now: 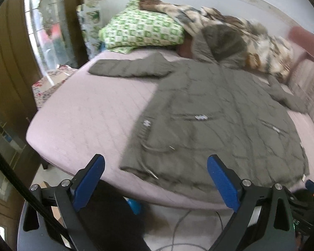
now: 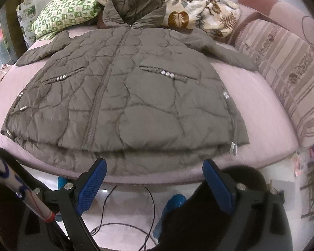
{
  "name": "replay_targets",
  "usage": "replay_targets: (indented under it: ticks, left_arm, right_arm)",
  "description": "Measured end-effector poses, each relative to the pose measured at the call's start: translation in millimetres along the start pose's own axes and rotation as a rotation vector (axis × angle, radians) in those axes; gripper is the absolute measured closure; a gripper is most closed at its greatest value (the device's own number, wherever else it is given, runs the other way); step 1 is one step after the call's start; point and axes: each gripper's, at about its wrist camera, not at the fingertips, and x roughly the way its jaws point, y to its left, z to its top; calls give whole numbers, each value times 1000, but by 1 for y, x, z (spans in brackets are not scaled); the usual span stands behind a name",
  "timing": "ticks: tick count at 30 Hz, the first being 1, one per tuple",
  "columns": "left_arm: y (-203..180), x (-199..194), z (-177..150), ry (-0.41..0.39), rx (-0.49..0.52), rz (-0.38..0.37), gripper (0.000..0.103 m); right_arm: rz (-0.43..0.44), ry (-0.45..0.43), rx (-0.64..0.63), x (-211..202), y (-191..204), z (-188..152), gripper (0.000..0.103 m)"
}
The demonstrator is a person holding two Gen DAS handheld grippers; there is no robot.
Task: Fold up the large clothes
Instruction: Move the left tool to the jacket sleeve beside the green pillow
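Jacket flat on bed, zipped, sleeves out.
L gripper + R gripper: both spread wide, empty, near hem.

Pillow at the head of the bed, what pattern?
Green and cream checkered print on the pillow; sharpest in the right wrist view.

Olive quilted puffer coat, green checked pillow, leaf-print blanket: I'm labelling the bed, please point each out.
Olive quilted puffer coat (image 2: 123, 96): right wrist view, front panel beside zipper.
Green checked pillow (image 1: 142, 31): left wrist view, top face.
Leaf-print blanket (image 2: 198, 12): right wrist view, bunched middle.
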Motion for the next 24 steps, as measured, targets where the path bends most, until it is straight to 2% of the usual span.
replay_targets:
  ticks: [6, 14, 18, 24]
  left_arm:
    - [38, 13, 24, -28, -65, 67, 5]
    - [73, 38, 44, -81, -34, 234, 5]
    - [101, 59, 53, -15, -101, 217, 5]
    - [140, 92, 83, 20, -194, 164, 5]
  right_arm:
    - [-8, -31, -28, 0, 15, 19, 8]
    - [-20, -52, -57, 0, 31, 39, 8]
    - [-20, -60, -77, 2, 42, 47, 8]
    - [-20, -74, -110, 3, 58, 58, 8]
